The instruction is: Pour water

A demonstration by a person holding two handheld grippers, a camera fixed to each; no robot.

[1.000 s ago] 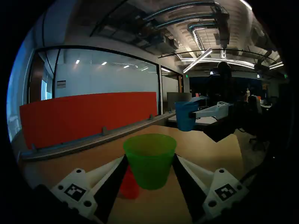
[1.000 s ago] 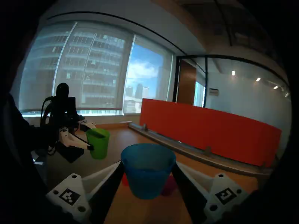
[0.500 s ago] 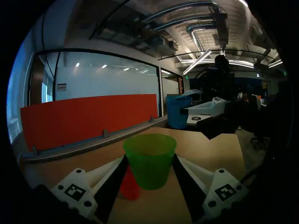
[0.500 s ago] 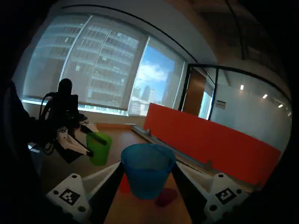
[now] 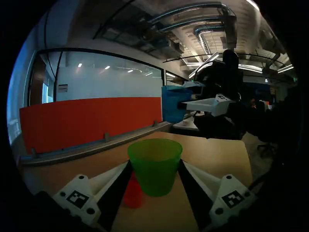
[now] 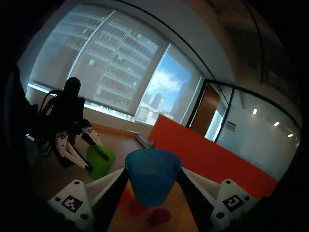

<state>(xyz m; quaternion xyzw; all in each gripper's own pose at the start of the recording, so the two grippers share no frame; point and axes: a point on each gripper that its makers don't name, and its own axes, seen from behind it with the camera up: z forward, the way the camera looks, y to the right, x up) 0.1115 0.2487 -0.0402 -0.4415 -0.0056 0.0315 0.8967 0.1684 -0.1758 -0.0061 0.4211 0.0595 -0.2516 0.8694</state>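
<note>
Fingers (image 5: 104, 178) of the left gripper (image 5: 155, 167) press on both sides of a green cup (image 5: 155, 174) in the left gripper view, so the jaws are pinched on it. The cup stands upright between them, its open rim toward the camera's upper side. A red cup (image 5: 133, 191) sits on the wooden table (image 5: 220, 154) just behind and below the green one, partly hidden by it. Farther off and higher up, the right gripper (image 5: 184, 103) holds a blue cup (image 5: 173, 104) well above the table, with a dark sleeve behind it. An orange partition (image 5: 89, 120) runs along the table's far edge.

In the right gripper view, the blue cup sits squeezed between this gripper's 2 fingers, touching both, with its mouth upward. Whether it holds water cannot be made out. Lower and to the left, well apart from it, the green cup hangs in the left gripper's closed jaws. Below the blue cup, 2 reddish round shapes (image 6: 133, 205) lie on the table, too blurred to name. A large window (image 6: 116, 73) shows tower blocks outside
</note>
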